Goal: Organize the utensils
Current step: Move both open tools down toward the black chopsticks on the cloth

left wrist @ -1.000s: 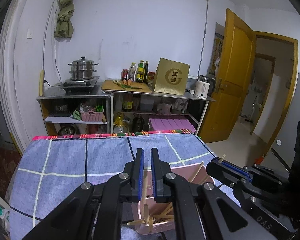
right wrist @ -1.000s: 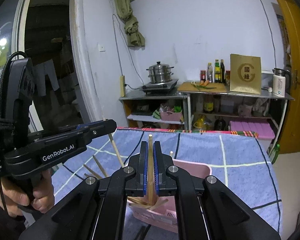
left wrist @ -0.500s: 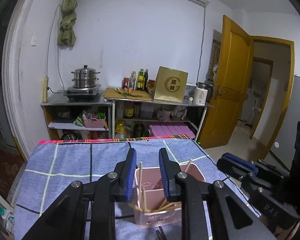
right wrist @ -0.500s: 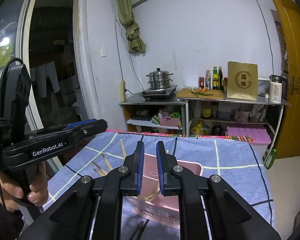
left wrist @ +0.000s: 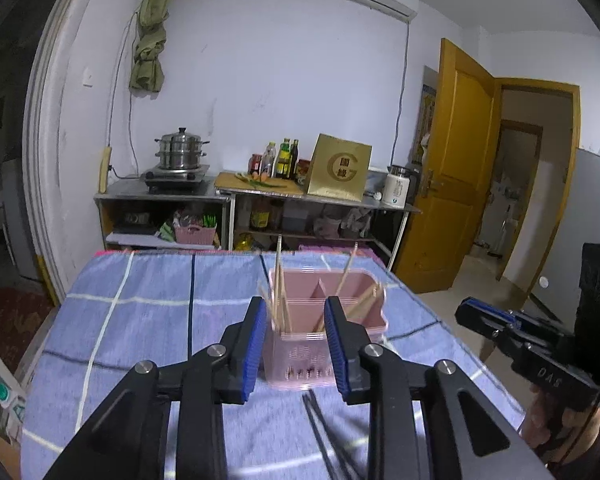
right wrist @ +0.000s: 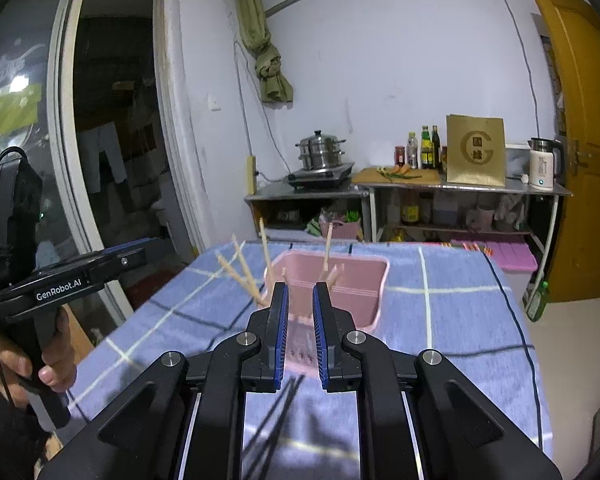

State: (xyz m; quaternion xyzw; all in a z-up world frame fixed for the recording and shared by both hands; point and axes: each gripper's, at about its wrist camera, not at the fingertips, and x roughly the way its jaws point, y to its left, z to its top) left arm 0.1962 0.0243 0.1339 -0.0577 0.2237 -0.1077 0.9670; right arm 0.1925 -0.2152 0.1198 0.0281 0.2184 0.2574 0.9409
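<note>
A pink utensil holder (left wrist: pixel 300 344) (right wrist: pixel 354 304) stands on the blue checked cloth, with several wooden chopsticks (left wrist: pixel 278 292) (right wrist: pixel 266 248) upright or leaning in its compartments. My left gripper (left wrist: pixel 296 314) hangs just short of the holder, its jaws opening with nothing between the pads. My right gripper (right wrist: pixel 300 300) is also just in front of the holder, slightly open with nothing in the gap. A pair of black chopsticks (left wrist: pixel 320 432) (right wrist: pixel 278 408) lies on the cloth under both grippers. Each view shows the other gripper to the side, the right gripper (left wrist: pixel 500 324) and the left gripper (right wrist: pixel 84 276).
The blue checked cloth (left wrist: pixel 140 340) covers the table to its far edge. Behind it stands a metal shelf (left wrist: pixel 160 196) with a steamer pot (left wrist: pixel 182 150), bottles and a gold box. A yellow door (left wrist: pixel 456 168) stands open at the right. A hand (right wrist: pixel 40 364) holds the left gripper.
Both grippers, which were shut on wooden chopsticks over the holder, have opened and let them go into it. Both have drawn back toward me, so the holder now stands beyond the fingertips.
</note>
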